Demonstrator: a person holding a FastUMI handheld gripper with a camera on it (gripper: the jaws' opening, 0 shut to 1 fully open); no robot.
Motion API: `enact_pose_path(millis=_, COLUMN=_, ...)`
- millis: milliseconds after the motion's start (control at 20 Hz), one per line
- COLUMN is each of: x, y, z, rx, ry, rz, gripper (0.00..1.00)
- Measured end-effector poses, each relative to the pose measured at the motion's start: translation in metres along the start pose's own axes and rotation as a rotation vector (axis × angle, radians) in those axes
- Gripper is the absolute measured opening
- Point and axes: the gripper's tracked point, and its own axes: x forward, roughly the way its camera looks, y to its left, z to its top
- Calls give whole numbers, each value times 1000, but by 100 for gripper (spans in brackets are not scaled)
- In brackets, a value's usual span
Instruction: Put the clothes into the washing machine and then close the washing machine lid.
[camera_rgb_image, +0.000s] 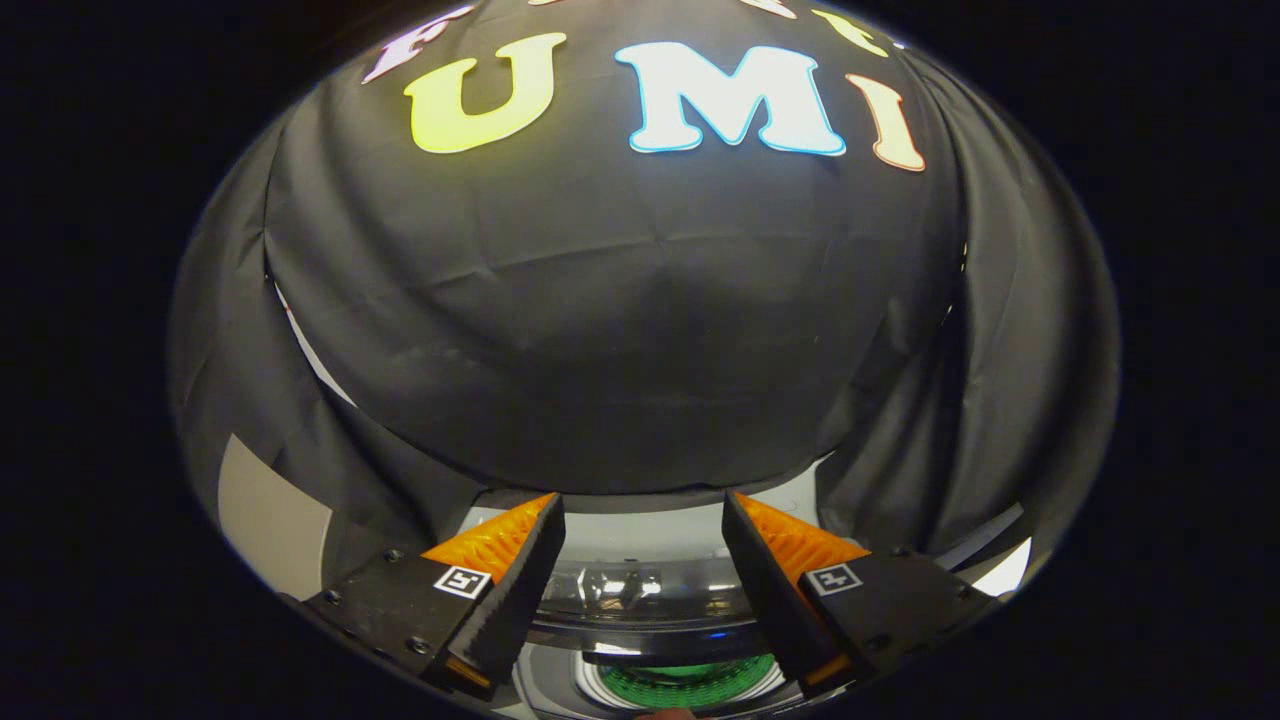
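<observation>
Tongs (640, 500) stand wide apart, gripping nothing, each finger (500, 580) bearing a small square black-and-white marker, with the washing machine (650, 590) between and below them, something green (690, 685) inside, black cloth (600, 330) beyond.

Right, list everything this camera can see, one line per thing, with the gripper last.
Black cloth booth wall: one, black, draped beyond the fingers and down both sides.
White washing machine body: one, white, just ahead of and below the fingers, under the hem of the cloth.
Clear glossy washing machine lid: one, transparent with a dark rim, seen between the fingers; I cannot tell whether it is shut.
Green item: one, green, below the lid's rim, between the finger bases; too little shows to say what it is.
Pale panel: one, light grey, beside the cloth past one finger.
Gripper: one, fingers spread apart, holding nothing.
</observation>
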Motion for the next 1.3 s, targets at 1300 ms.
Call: enact_pose_path(millis=1300, x=-53, y=-2, z=-64, rx=-60, ry=68, rz=-25, gripper=98)
